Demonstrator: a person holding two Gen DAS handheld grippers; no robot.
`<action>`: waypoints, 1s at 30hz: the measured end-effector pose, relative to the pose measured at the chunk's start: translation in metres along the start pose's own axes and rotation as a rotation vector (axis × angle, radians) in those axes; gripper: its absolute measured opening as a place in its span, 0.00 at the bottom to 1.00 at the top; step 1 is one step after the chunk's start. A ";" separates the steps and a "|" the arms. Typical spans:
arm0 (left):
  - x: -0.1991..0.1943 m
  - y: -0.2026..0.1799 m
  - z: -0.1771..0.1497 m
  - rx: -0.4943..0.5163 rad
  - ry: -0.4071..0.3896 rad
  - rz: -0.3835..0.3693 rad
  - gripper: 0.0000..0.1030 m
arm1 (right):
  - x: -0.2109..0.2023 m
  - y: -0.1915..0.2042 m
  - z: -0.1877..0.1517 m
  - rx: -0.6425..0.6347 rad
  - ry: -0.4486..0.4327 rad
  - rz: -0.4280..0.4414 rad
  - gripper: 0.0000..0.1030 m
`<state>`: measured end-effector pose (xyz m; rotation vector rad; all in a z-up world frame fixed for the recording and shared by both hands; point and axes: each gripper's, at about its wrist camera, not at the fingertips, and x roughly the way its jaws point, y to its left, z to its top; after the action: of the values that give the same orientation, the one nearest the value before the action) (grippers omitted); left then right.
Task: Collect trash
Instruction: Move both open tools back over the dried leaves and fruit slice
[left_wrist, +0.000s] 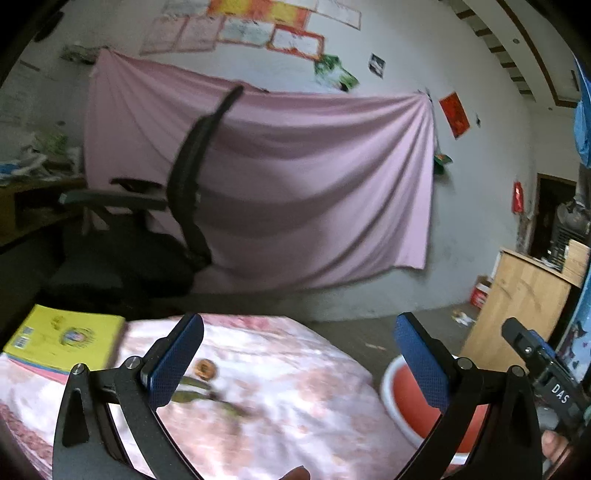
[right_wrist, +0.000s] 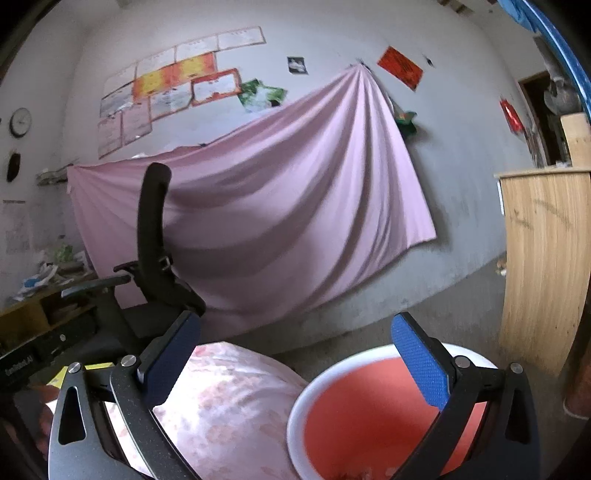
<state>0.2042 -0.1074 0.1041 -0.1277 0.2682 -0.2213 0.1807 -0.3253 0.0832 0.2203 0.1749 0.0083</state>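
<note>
My left gripper (left_wrist: 299, 363) is open and empty above a table with a pink floral cloth (left_wrist: 280, 398). A small round orange piece (left_wrist: 205, 368) and blurred greenish scraps (left_wrist: 201, 393) lie on the cloth by its left finger. A red bin with a white rim (left_wrist: 399, 398) stands to the right of the table. My right gripper (right_wrist: 295, 363) is open and empty, held over the bin (right_wrist: 354, 413), whose red inside fills the lower right. Some small bits show at the bin's bottom (right_wrist: 354, 472). The right gripper's body (left_wrist: 543, 373) shows at the left view's right edge.
A yellow book (left_wrist: 62, 338) lies on the table's far left. A black office chair (left_wrist: 173, 206) stands behind the table before a pink sheet (left_wrist: 295, 177) hung on the wall. A wooden cabinet (right_wrist: 543, 266) stands at the right. A cluttered desk (right_wrist: 40, 295) is at the left.
</note>
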 end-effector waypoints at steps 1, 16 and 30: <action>-0.004 0.007 0.000 -0.003 -0.013 0.011 0.98 | -0.001 0.005 0.000 -0.004 -0.013 0.000 1.00; -0.045 0.084 -0.009 0.018 -0.095 0.132 0.98 | 0.003 0.085 -0.003 -0.039 -0.119 0.090 1.00; -0.057 0.135 -0.029 0.043 -0.127 0.225 0.98 | 0.030 0.149 -0.025 -0.231 -0.034 0.214 1.00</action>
<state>0.1692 0.0336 0.0699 -0.0680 0.1492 0.0052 0.2072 -0.1739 0.0862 0.0073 0.1143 0.2358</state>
